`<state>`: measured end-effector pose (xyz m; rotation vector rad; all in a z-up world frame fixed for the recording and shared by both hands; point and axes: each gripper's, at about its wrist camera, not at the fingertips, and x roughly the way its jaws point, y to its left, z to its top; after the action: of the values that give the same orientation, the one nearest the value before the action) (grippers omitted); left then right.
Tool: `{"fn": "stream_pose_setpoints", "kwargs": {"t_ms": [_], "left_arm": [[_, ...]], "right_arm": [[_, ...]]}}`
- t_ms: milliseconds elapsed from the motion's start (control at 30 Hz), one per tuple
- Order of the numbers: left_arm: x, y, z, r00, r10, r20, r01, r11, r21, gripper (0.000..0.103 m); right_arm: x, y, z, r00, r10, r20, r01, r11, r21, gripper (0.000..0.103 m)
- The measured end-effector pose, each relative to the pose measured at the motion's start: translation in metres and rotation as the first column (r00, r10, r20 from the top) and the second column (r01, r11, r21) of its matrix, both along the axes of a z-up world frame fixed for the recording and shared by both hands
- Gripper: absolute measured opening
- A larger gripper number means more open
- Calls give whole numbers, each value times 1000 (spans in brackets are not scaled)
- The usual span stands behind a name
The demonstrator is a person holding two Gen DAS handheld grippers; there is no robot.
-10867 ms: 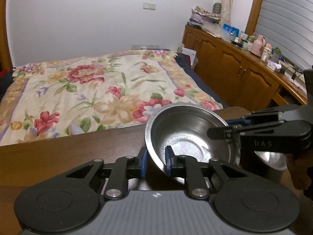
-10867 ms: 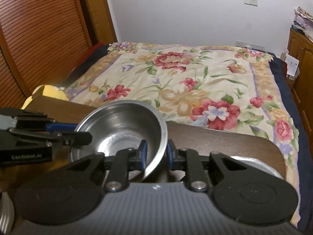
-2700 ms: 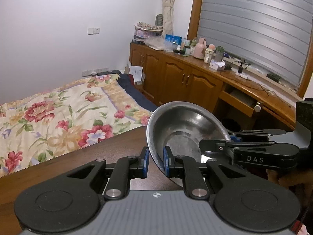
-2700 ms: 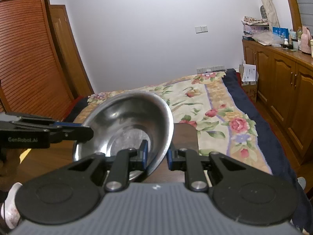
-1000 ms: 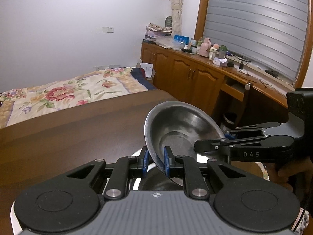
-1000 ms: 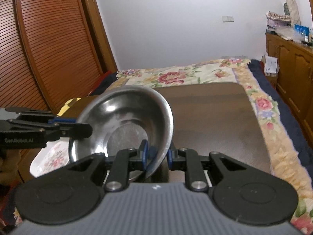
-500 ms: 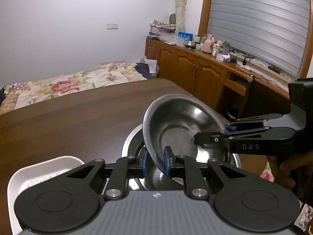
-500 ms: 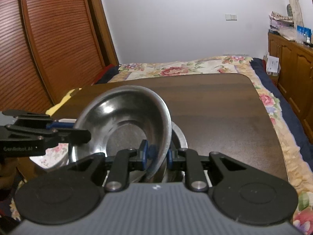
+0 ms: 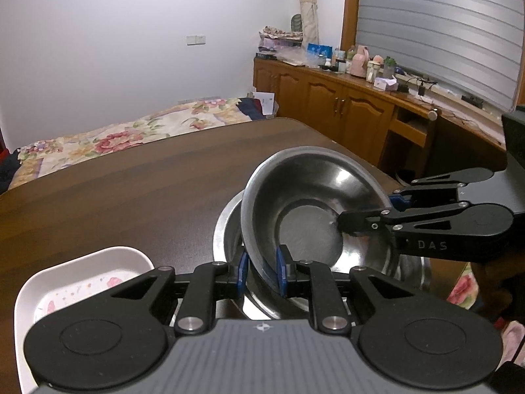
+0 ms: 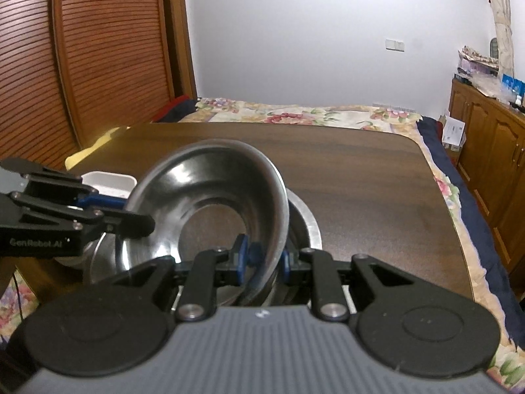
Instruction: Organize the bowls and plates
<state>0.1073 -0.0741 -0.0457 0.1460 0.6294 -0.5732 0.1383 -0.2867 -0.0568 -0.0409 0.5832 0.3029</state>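
Observation:
Both grippers hold one steel bowl [image 9: 308,197] by opposite sides of its rim. My left gripper [image 9: 261,271] is shut on the near rim in the left wrist view. My right gripper [image 10: 262,259] is shut on the rim in the right wrist view, where the bowl [image 10: 203,184] tilts up. The right gripper also shows in the left wrist view [image 9: 367,211], and the left gripper in the right wrist view [image 10: 131,215]. The held bowl hangs just above a second steel bowl [image 9: 229,226] resting on the dark wooden table [image 9: 131,190], partly inside it.
A white rectangular dish with a flower print [image 9: 82,282] lies on the table left of the bowls, also in the right wrist view [image 10: 108,180]. A floral bed [image 10: 295,111] lies beyond the table. Wooden cabinets [image 9: 344,115] run along the right wall.
Both grippers have carried the steel bowl from above the bed to over the table and lowered it onto the second steel bowl. The white dish has come into view.

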Motion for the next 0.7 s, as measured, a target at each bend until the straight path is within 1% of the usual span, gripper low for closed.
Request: {"fn": "stream_pose_setpoints", "kwargs": {"t_ms": [167,533,700], "left_arm": [[0,-1,0,1000,4,3,-4,1000,-6,19],[-3,7,-6,1000,21,-2,-21,999,-41,19],[-4,10,-4,1000,26,4,-26,998,-55,19]], "right_arm": [[2,-1,0,1000,4,1,-4,1000,-3,22],[-1,-11,-2,999,-52,10,51,993,109,23],[-4,-14,0,997,-67,27,63,988,138,23]]}}
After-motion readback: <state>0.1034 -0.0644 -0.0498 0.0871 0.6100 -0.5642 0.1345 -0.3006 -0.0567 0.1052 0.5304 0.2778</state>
